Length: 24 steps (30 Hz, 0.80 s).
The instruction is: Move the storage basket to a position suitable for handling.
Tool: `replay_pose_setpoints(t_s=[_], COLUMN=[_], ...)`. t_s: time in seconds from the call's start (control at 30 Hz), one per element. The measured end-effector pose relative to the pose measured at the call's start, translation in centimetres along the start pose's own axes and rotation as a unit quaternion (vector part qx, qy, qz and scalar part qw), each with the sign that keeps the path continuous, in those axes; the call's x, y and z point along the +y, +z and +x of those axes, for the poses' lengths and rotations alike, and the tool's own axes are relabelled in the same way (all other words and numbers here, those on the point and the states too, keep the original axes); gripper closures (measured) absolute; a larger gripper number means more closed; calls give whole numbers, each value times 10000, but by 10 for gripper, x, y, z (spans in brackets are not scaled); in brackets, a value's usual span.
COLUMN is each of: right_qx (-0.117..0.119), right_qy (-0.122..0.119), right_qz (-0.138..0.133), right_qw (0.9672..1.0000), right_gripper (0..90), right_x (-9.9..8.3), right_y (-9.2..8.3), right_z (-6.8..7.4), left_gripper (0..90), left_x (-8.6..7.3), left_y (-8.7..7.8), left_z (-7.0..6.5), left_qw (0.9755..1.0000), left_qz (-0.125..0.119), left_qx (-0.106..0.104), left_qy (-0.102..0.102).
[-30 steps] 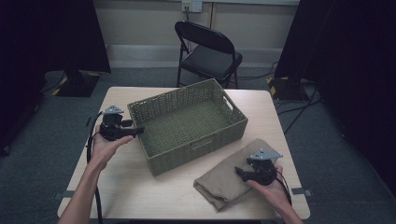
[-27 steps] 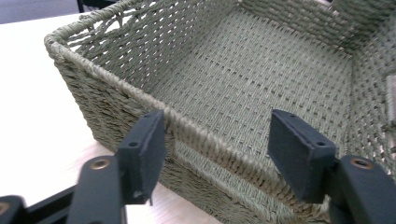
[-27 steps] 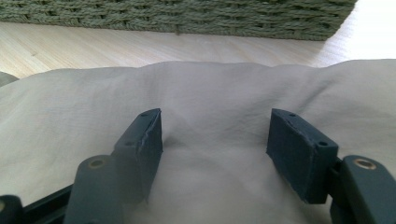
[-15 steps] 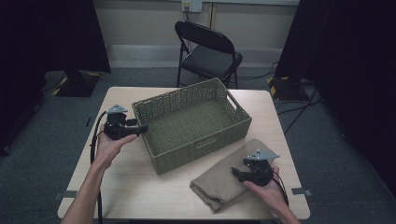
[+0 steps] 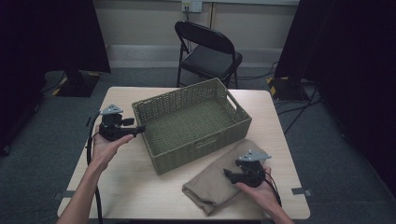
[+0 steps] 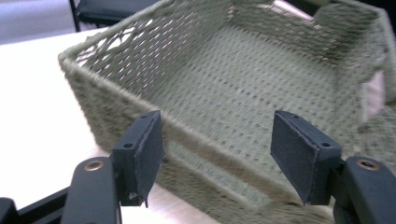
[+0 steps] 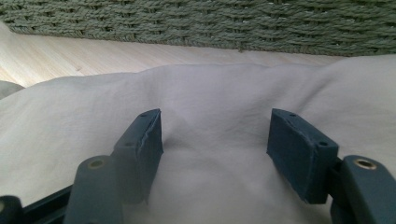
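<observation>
Cloth first: a folded tan fabric piece lies under and between the jaws of the right gripper, which stand apart with a raised fold of it in the gap, the pads not yet pressing on it. Just past those jaws runs a strip of the pale wooden table, then the wall of the olive-green woven rectangular basket.

Across the table, the left gripper also has its jaws released; the basket's near rim runs between them without being pinched, and the bare basket floor stretches beyond. Farther off stands a black folding chair.

The step looks like steadying the basket while taking up the cloth. Next, the right jaws would need to close on the fold and lift it over the rim.

No brand, label or writing is readable.
</observation>
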State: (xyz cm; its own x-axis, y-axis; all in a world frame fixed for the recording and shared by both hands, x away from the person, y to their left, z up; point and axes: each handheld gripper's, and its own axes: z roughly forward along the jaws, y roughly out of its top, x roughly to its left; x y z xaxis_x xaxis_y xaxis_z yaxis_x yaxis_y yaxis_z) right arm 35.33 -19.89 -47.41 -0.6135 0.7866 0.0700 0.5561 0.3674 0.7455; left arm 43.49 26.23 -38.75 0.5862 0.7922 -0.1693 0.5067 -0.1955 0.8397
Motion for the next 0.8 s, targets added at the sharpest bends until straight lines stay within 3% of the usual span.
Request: replay_pose_setpoints(t_s=[0.1, 0.17, 0.23, 0.33, 0.4, 0.47, 0.5, 0.53, 0.57, 0.6, 0.7, 0.73, 0.77, 0.8], right_qx=[41, 29, -27, -178, -264, -385, -461, -532, -570, -634, -735, -735, -776, -718], right_qy=[44, 188, 161, 201, 244, 244, 238, 222, 219, 241, 388, 388, 409, 437], right_qz=[-36, -170, -234, -342, -369, -453, -485, -469, -459, -448, -345, -345, -118, -54], right_qw=[10000, 9997, 9996, 9991, 9987, 9979, 9975, 9972, 9971, 9967, 9959, 9959, 9961, 9964], right_gripper=[333, 324, 333, 338, 360, 403, 410, 433, 468, 478, 495, 495, 504, 510], right_x=[1, 4, 7, 10, 12, 15, 17, 18, 19, 19, 11, 11, 1, -4], right_y=[-3, -8, -13, -22, -26, -32, -34, -35, -35, -35, -31, -31, -23, -20], right_z=[-1, -4, -9, -20, -29, -40, -45, -51, -56, -61, -71, -71, -74, -75], left_gripper=[425, 423, 433, 450, 468, 483, 483, 483, 490, 492, 458, 458, 458, 457], left_x=[2, 3, 4, 6, 6, 6, 6, 6, 5, 4, 2, 2, 1, 0], left_y=[-5, -7, -11, -16, -18, -19, -19, -18, -19, -20, -18, -18, -16, -14], left_z=[-11, -18, -25, -34, -38, -45, -47, -51, -57, -62, -75, -75, -77, -79], left_qw=[9998, 9995, 9993, 9992, 9989, 9986, 9982, 9980, 9978, 9974, 9960, 9960, 9955, 9951], left_qz=[-19, -49, -125, -164, -233, -216, -206, -210, -293, -372, -338, -338, -331, -303], left_qx=[-5, -59, -110, -132, -300, -281, -400, -431, -207, -185, -494, -494, -631, -690], left_qy=[181, 301, 338, 348, 282, 399, 388, 420, 557, 595, 669, 669, 621, 633])
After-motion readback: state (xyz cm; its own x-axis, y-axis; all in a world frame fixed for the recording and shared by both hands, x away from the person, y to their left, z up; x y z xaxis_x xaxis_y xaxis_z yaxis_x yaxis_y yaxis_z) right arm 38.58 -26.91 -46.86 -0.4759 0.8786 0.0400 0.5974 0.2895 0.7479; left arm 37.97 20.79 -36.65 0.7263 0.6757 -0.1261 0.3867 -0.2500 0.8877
